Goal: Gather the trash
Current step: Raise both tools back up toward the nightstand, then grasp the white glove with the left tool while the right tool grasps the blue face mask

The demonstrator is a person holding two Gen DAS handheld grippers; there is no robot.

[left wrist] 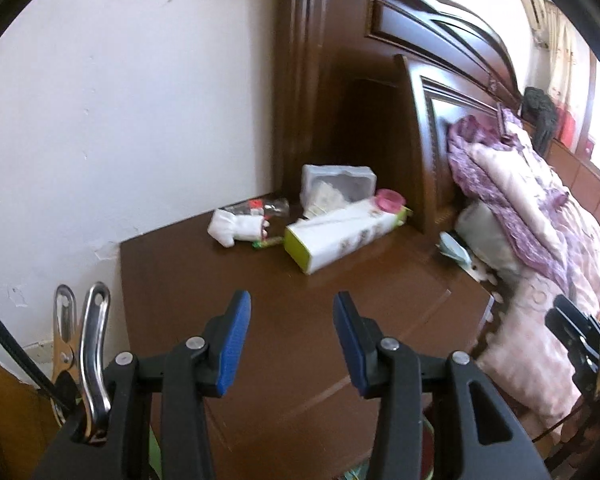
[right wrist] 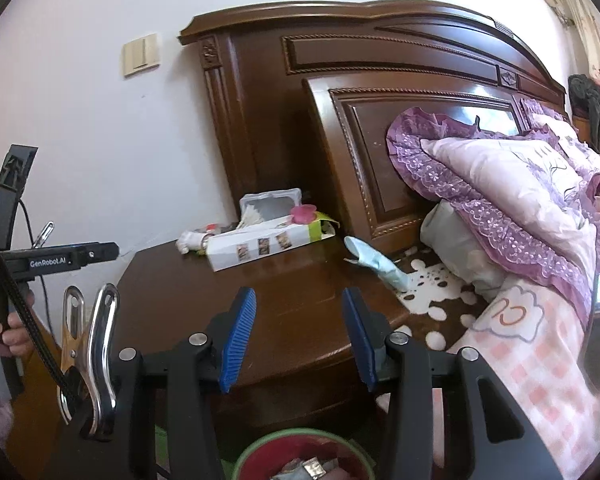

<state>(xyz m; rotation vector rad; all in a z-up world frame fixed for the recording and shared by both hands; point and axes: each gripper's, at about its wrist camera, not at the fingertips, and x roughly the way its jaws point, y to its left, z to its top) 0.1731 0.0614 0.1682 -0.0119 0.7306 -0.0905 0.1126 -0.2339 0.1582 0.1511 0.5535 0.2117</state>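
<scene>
Blue-padded fingers of left gripper (left wrist: 292,344) and right gripper (right wrist: 298,340) stand spread, holding nothing, above the near edge of the glossy brown wooden surface (left wrist: 340,300).

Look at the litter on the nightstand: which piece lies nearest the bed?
The pale blue wrapper, alone at the nightstand's bed-side edge. The long white carton, crumpled white bag and clear bottle cluster back toward the wall.

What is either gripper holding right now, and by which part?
Nothing. The left gripper and the right gripper both stand open with only the nightstand showing between their blue pads.
</scene>
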